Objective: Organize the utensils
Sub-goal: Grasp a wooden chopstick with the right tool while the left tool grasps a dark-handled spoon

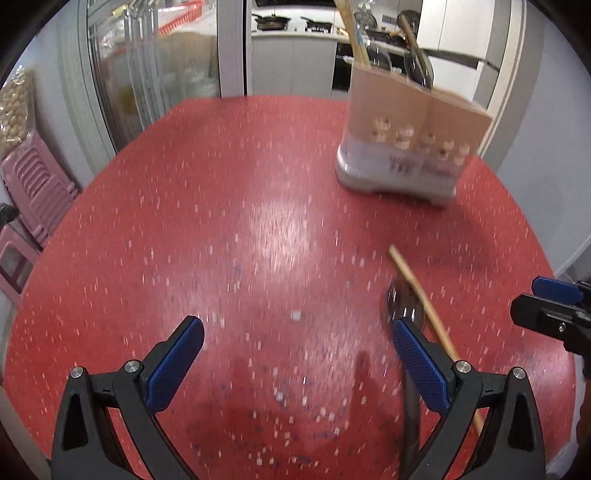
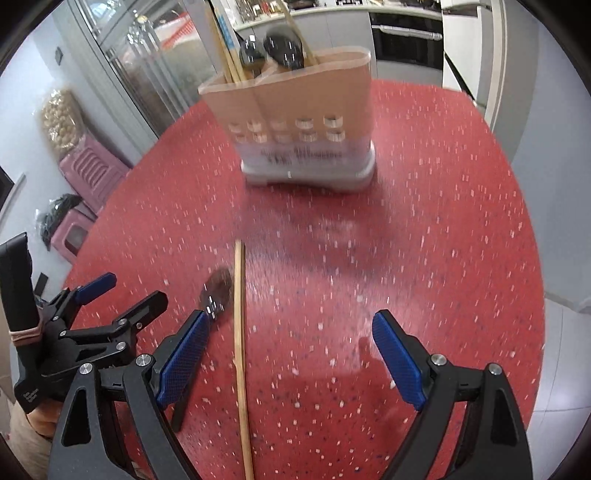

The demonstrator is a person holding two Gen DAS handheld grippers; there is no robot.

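A round red table point(image 1: 229, 206) carries everything, and most of its top is bare: from the holder to the near rim the whole left and middle stretch lies open in the left wrist view. A tan holder point(image 2: 295, 122) on a white base stands upright toward the far edge, well apart from the loose pieces. In it stand two dark spoons point(image 2: 284, 48), bowls up, and a bundle of chopsticks point(image 2: 229, 62) whose number is too blurred to count. Two loose utensils lie near the near edge: one chopstick point(image 2: 240, 350), running from mid-table toward the rim, and one dark spoon point(image 2: 218, 291) just beside it on its left, its handle passing under a blue pad. The left gripper point(image 1: 297, 334) hovers above the table with jaws spread wide and nothing between them; the spoon point(image 1: 399, 299) and chopstick point(image 1: 424, 299) lie at and beyond its right finger. The right gripper point(image 2: 290, 332) is also spread wide and holds nothing; the chopstick lies on the table between its fingers, closer to the left one, touching neither pad. Past the table's left edge stand pink stools point(image 1: 33, 184) by a glass door point(image 1: 147, 66); beyond the far edge is a kitchen counter point(image 1: 295, 33).
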